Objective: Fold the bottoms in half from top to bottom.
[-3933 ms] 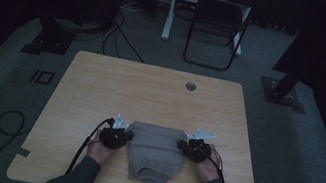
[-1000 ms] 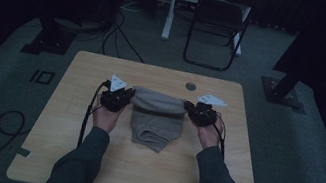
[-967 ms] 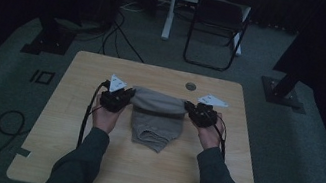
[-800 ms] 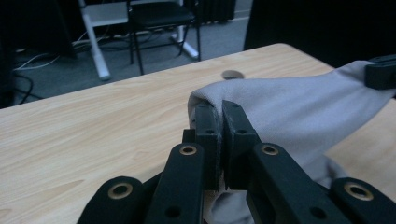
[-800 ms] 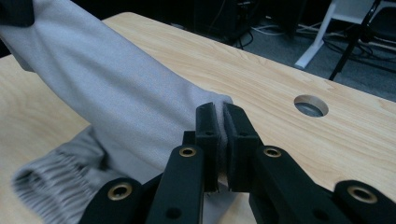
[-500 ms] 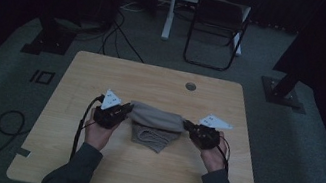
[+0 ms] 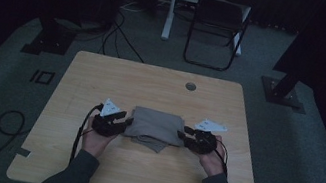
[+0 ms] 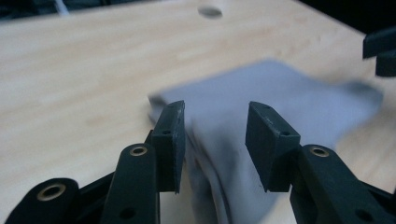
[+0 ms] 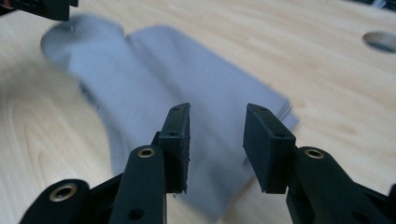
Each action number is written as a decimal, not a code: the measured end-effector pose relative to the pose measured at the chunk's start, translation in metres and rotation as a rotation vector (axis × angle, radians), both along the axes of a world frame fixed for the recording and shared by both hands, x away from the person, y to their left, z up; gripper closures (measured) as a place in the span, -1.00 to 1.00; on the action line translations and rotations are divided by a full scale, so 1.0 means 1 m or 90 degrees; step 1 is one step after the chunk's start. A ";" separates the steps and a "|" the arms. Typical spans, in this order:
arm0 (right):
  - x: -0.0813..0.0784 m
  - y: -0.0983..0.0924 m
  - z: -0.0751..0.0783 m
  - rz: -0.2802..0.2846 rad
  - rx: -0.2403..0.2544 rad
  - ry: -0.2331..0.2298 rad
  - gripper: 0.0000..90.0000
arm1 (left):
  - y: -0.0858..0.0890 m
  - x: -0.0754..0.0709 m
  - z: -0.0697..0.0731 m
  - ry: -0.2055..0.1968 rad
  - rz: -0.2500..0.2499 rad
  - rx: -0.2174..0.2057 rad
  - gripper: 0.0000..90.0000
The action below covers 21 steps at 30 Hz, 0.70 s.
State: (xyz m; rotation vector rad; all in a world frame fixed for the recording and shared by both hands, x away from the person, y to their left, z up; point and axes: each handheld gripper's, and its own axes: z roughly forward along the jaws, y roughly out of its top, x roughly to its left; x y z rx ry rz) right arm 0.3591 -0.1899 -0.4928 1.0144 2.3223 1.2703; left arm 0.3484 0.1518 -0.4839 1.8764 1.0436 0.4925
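A folded grey cloth [image 7: 153,129] lies flat on the wooden bench [image 7: 103,76], a little nearer than the middle, with a looser flap poking out along its near edge. The left gripper [image 7: 121,121] sits at the cloth's left end and the right gripper [image 7: 184,133] at its right end, each held low by a hand coming in from the near side. Both grippers have just been opening: their jaws now stand spread, with the cloth's edge lying between them but the pads [image 8: 173,135] not pressing on it. A round hole [image 7: 191,86] sits near the bench's far edge, and a dark folding chair [image 7: 218,25] stands on the floor beyond.
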 end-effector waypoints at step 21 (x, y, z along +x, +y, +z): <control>0.066 0.043 -0.045 -0.057 -0.099 0.117 0.57 | -0.053 0.078 -0.047 0.147 -0.046 0.162 0.78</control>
